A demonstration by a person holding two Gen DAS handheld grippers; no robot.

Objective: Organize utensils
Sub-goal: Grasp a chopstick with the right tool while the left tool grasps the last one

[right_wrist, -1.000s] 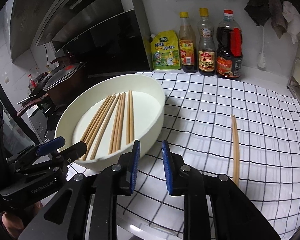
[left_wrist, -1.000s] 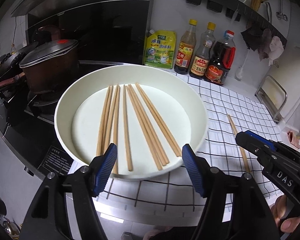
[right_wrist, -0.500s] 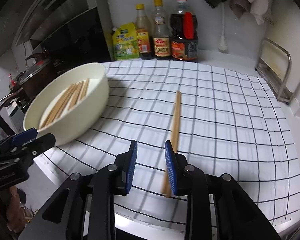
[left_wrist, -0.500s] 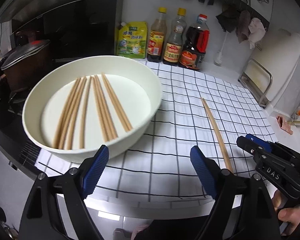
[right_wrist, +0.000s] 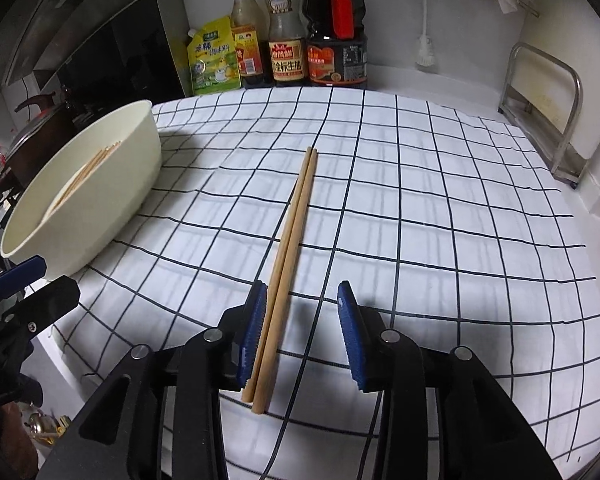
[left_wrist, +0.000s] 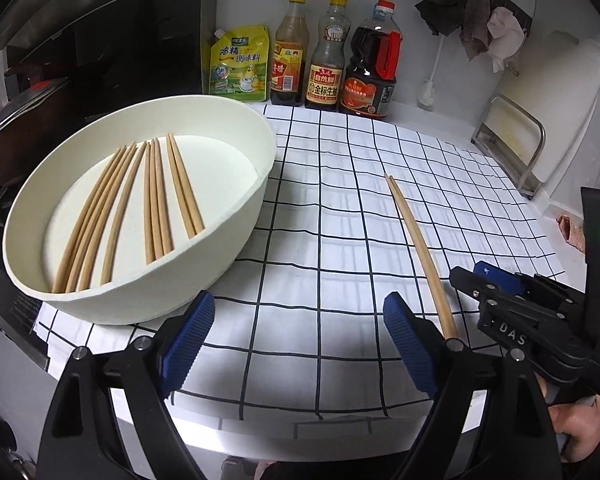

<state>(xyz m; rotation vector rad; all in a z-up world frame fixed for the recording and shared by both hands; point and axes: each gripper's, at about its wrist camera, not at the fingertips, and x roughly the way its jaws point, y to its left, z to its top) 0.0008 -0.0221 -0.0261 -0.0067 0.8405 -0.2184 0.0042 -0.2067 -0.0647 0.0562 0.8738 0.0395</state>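
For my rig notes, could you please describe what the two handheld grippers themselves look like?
Both are black plastic with silver screws at the pivots. The left gripper and the right gripper each have two jaws lined with ribbed dark-blue pads. Seen from the left camera, the right gripper's side carries white "DAS" lettering, and a black box behind it shows a small green light. No sleeve is visible.

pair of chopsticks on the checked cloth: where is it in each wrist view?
Left wrist: pair of chopsticks right of centre, running down to the right finger of the left tool.
Right wrist: centre, near end between the right tool's opening fingers.
Shared landmark: white bowl, left of them.
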